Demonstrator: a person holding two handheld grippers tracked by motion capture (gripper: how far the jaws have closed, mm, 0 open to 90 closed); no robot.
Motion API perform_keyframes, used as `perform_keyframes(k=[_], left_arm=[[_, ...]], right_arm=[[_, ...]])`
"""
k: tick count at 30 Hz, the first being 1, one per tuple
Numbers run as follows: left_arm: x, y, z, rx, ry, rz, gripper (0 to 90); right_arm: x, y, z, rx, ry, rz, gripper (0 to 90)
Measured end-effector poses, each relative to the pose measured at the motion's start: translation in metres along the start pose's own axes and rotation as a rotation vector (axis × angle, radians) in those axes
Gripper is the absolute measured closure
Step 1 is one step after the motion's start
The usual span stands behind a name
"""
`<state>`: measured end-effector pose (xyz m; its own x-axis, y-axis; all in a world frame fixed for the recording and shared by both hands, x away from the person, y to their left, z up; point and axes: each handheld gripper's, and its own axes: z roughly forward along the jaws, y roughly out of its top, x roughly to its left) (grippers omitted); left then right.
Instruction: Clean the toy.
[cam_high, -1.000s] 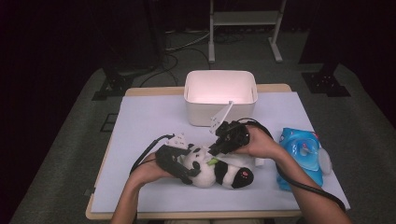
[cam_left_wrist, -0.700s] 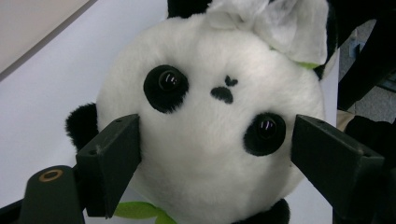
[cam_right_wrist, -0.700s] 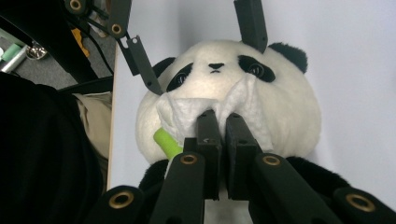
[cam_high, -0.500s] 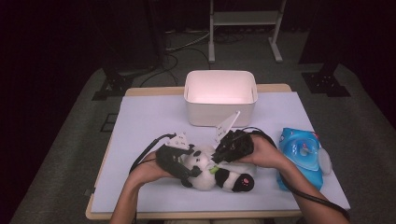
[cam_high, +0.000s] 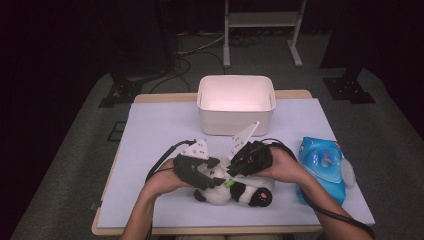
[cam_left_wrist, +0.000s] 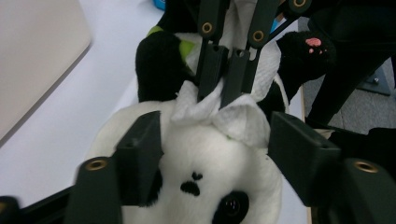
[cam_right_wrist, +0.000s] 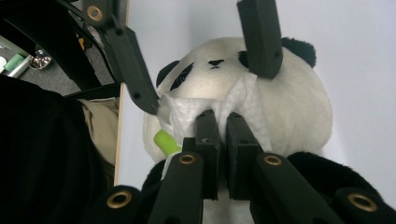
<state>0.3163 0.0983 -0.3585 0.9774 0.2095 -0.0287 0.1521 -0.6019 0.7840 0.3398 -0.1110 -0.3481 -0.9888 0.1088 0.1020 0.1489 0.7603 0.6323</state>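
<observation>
Right tongs (cam_right_wrist: 219, 122) pinch tissue (cam_right_wrist: 187, 112) on panda (cam_right_wrist: 289, 107); left tongs (cam_left_wrist: 215, 149), closing, straddle its head.

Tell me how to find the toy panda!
Look at the white table with the white bin at its far side. Nearer the front edge, between the person's two hands, lies the toy panda with a white tissue on it. It is the only furry black-and-white thing; the packet to its right is shiny blue.

Bright overhead light on the table, dark surroundings, near jaws blurred.
</observation>
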Motion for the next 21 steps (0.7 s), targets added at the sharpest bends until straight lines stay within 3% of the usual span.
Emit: perform_keyframes(k=[3, 7, 10, 15, 21], left_arm=[[0.000, 0.001, 0.002, 0.005, 0.013, 0.026, 47.5], [-0.001, 0.002, 0.003, 0.004, 0.006, 0.018, 60.7], [-0.001, 0.001, 0.004, 0.005, 0.005, 0.016, 65.4], [-0.002, 0.001, 0.004, 0.008, 0.014, 0.008, 71.5], [-0.001, 0.001, 0.004, 0.010, 0.014, -0.003, 71.5]], right_arm=[[0.001, 0.000, 0.000, 0.001, 0.000, -0.001, 84.0], [0.002, 0.000, -0.002, 0.000, -0.016, 0.003, 77.1], [0.000, -0.001, -0.007, -0.001, -0.031, 0.018, 69.9], [0.004, -0.008, -0.020, -0.014, -0.044, 0.019, 65.2], [0.010, -0.025, -0.049, -0.048, -0.071, 0.026, 63.3]])
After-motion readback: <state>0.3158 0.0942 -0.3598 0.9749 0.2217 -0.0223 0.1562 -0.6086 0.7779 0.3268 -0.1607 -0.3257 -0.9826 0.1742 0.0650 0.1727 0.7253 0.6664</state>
